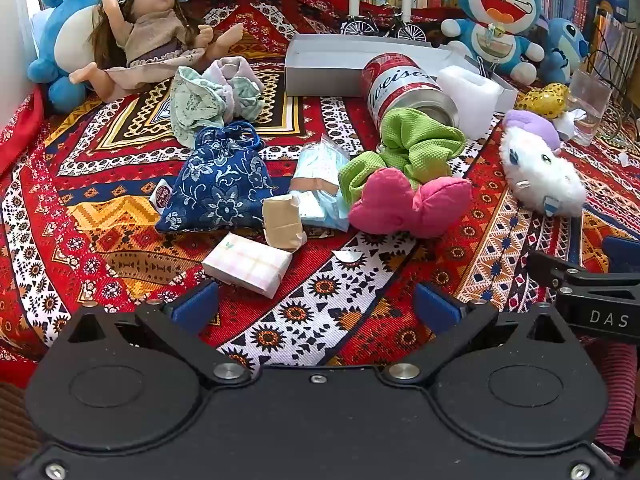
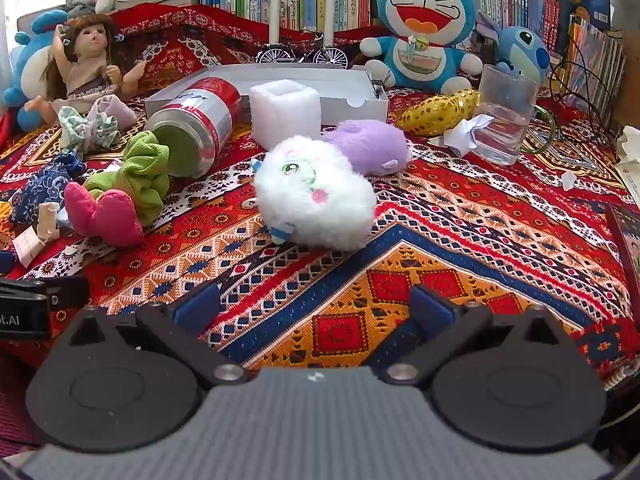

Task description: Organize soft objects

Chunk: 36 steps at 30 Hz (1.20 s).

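My left gripper (image 1: 316, 304) is open and empty above the patterned cloth, just short of a pink-checked tissue pack (image 1: 247, 265). Beyond it lie a blue floral pouch (image 1: 220, 184), a pink heart cushion (image 1: 408, 202), a green scrunchie (image 1: 412, 148) and a pale cloth bundle (image 1: 212, 96). My right gripper (image 2: 316, 304) is open and empty, short of a white fluffy plush (image 2: 316, 194) with a purple cap (image 2: 368, 146). The pink heart cushion (image 2: 104, 212) and green scrunchie (image 2: 140, 172) lie to its left.
A red can (image 2: 200, 120) lies on its side by a foam block (image 2: 286, 114) and a white shallow box (image 2: 352, 102). A doll (image 1: 156, 28), a Doraemon plush (image 2: 424, 24) and a Stitch plush (image 2: 520, 50) sit at the back. A glass of water (image 2: 506, 120) stands at the right.
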Tool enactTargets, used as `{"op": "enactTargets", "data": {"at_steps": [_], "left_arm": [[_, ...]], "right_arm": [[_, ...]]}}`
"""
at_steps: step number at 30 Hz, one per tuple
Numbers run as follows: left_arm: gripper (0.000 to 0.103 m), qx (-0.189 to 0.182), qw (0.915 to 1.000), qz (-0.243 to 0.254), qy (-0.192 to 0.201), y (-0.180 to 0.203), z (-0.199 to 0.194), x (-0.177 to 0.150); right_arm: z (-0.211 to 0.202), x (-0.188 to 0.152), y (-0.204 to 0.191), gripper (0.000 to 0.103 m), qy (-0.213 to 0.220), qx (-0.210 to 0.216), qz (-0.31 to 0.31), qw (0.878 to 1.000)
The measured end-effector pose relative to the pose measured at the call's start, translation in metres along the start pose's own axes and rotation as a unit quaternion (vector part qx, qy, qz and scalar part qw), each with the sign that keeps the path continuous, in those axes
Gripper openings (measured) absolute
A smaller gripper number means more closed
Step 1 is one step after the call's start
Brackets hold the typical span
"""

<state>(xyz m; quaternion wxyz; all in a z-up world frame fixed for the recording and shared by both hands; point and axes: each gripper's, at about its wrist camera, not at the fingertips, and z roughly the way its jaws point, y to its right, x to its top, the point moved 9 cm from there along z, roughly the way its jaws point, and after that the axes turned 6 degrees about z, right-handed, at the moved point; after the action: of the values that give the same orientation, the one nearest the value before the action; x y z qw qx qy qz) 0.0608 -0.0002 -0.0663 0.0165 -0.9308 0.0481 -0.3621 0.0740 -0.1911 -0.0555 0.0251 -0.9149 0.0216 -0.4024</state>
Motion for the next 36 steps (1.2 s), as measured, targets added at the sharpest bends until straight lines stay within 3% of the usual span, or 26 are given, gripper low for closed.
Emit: {"op": "enactTargets", "data": {"at_steps": [36], "left_arm": [[0.103, 0.004, 1.0000, 0.004, 0.001, -0.0004, 0.0000, 0.0000]], "right_arm": [[0.0001, 0.0008, -0.0002, 0.103, -0.002, 0.000, 0.000, 1.000]]}}
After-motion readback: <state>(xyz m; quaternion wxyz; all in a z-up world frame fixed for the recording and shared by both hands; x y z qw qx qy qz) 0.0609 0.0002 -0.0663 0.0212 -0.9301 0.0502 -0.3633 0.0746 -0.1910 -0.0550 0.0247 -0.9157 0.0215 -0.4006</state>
